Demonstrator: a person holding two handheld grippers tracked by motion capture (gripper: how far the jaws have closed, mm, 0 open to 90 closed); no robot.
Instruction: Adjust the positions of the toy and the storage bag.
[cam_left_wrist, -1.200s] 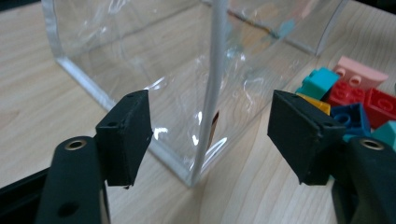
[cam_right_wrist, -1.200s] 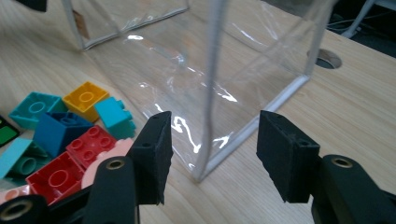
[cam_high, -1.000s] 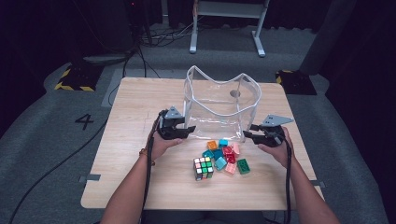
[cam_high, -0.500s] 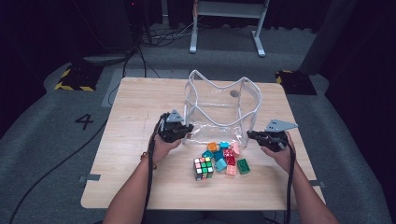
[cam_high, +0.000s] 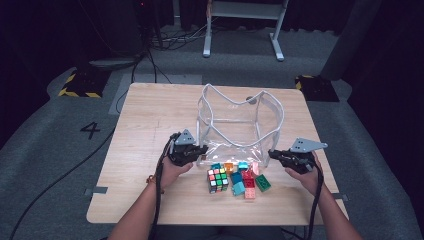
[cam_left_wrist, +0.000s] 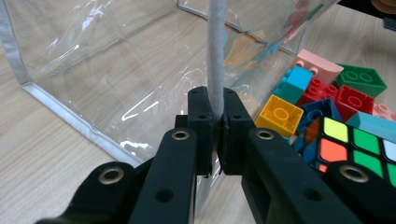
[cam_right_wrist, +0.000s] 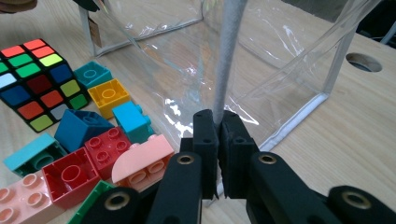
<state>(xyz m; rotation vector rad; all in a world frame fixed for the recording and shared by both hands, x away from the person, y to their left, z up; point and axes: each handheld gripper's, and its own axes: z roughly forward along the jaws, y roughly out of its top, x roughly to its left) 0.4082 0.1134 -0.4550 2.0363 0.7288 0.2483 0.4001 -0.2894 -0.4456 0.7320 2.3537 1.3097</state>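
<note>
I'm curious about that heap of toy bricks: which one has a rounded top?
The pale pink brick, just left of the right tool in its own view. Its upper edge curves in an arch; the other bricks around it look square-edged or sloped.

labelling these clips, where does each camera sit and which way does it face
High view: above the near table edge, facing forward and down on the clear bag; both forearms show.
Left gripper view: on the left gripper, along its fingers clamping the bag's grey edge.
Right gripper view: on the right gripper, likewise.
Shared: the puzzle cube and toy bricks.
</note>
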